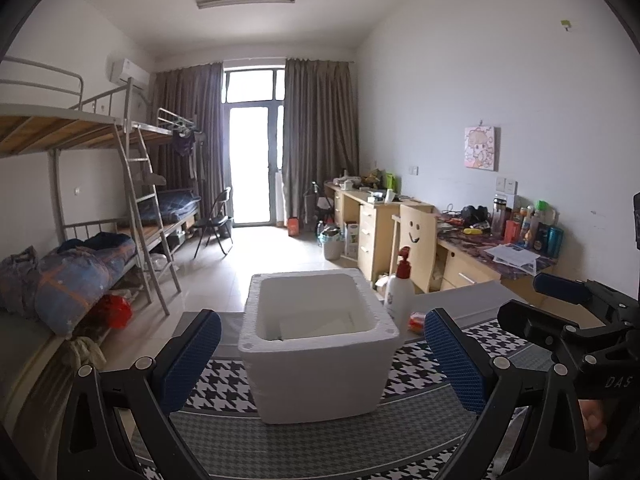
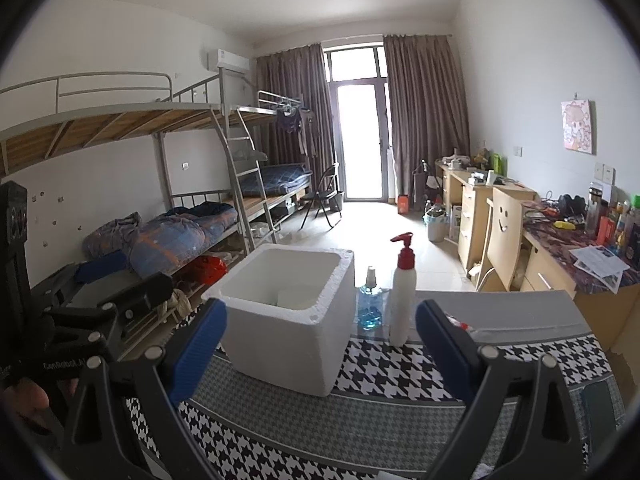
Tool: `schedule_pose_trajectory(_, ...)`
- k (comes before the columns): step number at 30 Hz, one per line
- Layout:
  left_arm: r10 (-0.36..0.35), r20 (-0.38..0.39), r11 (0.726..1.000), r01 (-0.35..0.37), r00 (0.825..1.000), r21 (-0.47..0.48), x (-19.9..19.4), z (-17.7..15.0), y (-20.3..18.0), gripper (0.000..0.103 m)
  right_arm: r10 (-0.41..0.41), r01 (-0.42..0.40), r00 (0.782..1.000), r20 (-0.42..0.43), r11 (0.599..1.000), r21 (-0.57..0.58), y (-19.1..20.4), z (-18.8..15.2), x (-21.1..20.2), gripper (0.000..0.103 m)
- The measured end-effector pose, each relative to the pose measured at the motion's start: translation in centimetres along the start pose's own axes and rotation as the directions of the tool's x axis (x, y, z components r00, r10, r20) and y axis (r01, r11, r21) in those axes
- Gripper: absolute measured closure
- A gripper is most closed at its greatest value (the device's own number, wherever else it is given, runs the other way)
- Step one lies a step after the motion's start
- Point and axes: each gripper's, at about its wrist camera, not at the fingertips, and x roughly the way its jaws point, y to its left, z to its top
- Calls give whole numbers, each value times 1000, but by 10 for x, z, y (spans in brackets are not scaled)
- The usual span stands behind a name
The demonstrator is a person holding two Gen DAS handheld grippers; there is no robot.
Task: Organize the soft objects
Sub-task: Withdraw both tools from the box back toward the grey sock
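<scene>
A white foam box [image 1: 316,344] stands open on a houndstooth cloth [image 1: 224,384]; something white lies inside it. It also shows in the right wrist view [image 2: 288,316]. My left gripper [image 1: 320,360] is open and empty, its blue pads either side of the box in view. My right gripper [image 2: 320,348] is open and empty, held back from the box. A small red and orange packet [image 1: 416,322] lies right of the box, partly hidden by a pad; it shows in the right wrist view [image 2: 460,325] too. No other soft object shows.
A white pump bottle with a red top [image 2: 402,300] and a small blue spray bottle [image 2: 370,308] stand right of the box. Bunk beds [image 2: 180,208] with bedding line the left wall. Cluttered desks [image 2: 560,248] line the right wall.
</scene>
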Motion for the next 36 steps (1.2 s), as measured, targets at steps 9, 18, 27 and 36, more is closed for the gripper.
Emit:
schedule_pose_trajectory(9,-46,16,999,45,999,12,-9,-4,-12,1,-32,32,999,15,999,20,-13,-10,-17,6)
schedule_pose_trajectory(18,-76,23,997,75,997,25,-12,-9,-23,1,-53,52,998,19,998,37,-22,-18,-31,6)
schedule_pose_trajectory(27,-115,25,993,114,993,16,-13,-16,-30,1,-86,85,996,22,995,51,-27,-27,-44,6)
schedule_pose_trajectory(36,-166,21,986,165,986,27,-14,-23,-42,1,-129,127,991,24,990,66,-31,-35,-55,6)
